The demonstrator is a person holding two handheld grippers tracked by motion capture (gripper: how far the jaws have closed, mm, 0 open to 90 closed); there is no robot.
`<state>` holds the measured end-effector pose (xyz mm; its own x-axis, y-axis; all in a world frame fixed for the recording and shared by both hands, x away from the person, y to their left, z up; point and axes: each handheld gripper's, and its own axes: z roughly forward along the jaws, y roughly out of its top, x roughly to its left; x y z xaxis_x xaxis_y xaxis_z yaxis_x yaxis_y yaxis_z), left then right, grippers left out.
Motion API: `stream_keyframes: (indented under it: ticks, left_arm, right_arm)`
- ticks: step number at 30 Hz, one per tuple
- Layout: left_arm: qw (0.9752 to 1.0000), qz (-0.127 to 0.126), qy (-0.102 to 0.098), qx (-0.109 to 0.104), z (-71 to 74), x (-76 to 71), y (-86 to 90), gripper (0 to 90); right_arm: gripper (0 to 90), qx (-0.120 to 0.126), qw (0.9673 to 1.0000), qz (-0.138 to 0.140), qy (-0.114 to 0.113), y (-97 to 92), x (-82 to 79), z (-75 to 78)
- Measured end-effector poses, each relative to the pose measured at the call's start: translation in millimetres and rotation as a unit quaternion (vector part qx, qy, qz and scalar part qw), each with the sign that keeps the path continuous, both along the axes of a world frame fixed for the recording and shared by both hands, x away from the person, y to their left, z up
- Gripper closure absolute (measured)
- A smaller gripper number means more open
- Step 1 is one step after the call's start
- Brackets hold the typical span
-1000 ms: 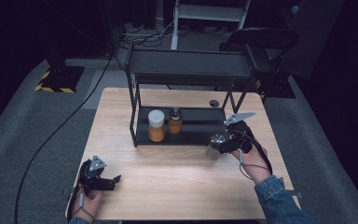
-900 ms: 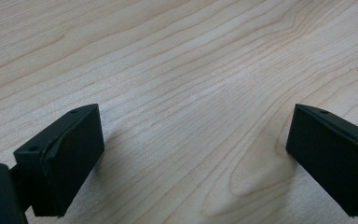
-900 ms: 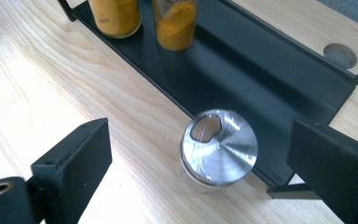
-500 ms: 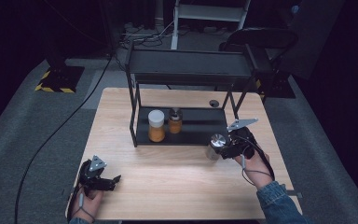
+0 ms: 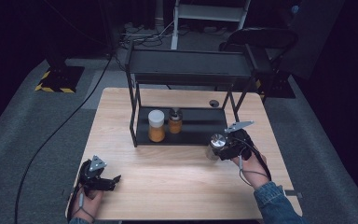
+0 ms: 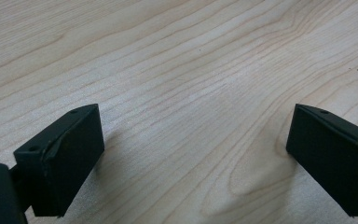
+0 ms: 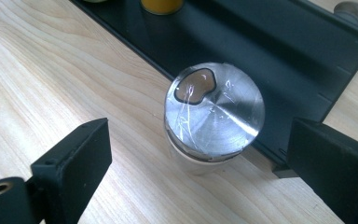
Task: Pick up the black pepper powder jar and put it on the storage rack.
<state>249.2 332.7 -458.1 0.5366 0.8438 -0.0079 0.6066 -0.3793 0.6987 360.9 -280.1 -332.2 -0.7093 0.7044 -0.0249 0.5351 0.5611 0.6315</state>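
Note:
A clear jar with a silver metal lid (image 5: 216, 141) (image 7: 214, 112) stands on the wooden table (image 5: 177, 182), just in front of the black rack's lower shelf (image 5: 200, 127) (image 7: 261, 42). My right gripper (image 5: 220, 151) (image 7: 200, 154) hangs over the jar, its jaws wide apart on either side of the lid. A gap shows at each pad, so it is open. My left gripper (image 5: 112, 179) (image 6: 193, 140) rests low over bare wood at the table's front left, open with nothing between its jaws.
The black two-tier rack (image 5: 189, 67) stands at the back middle of the table. On its lower shelf sit a white-lidded jar of orange stuff (image 5: 156, 126) and a smaller dark-lidded jar (image 5: 175, 121). A round cable hole (image 5: 214, 103) lies behind the rack.
My right hand has sunk a little toward the table around the silver-lidded jar. The left hand has stayed put.

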Motion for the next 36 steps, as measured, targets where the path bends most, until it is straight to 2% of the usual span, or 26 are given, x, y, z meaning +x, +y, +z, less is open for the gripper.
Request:
stream_keyframes:
  ticks: [11,25,36]
  left_arm:
    - [1.0,0.0,0.0,0.0,0.0,0.0,0.0,4.0]
    - [1.0,0.0,0.0,0.0,0.0,0.0,0.0,4.0]
    - [1.0,0.0,0.0,0.0,0.0,0.0,0.0,4.1]
  right_arm:
    - [6.8,-0.007,0.9998,-0.007,0.019,7.5,15.4,-15.9]
    - [8.2,-0.016,0.9994,-0.013,0.029,18.6,29.7,-30.2]
    - [13.1,-0.022,0.9986,-0.011,0.048,27.9,43.5,-38.8]
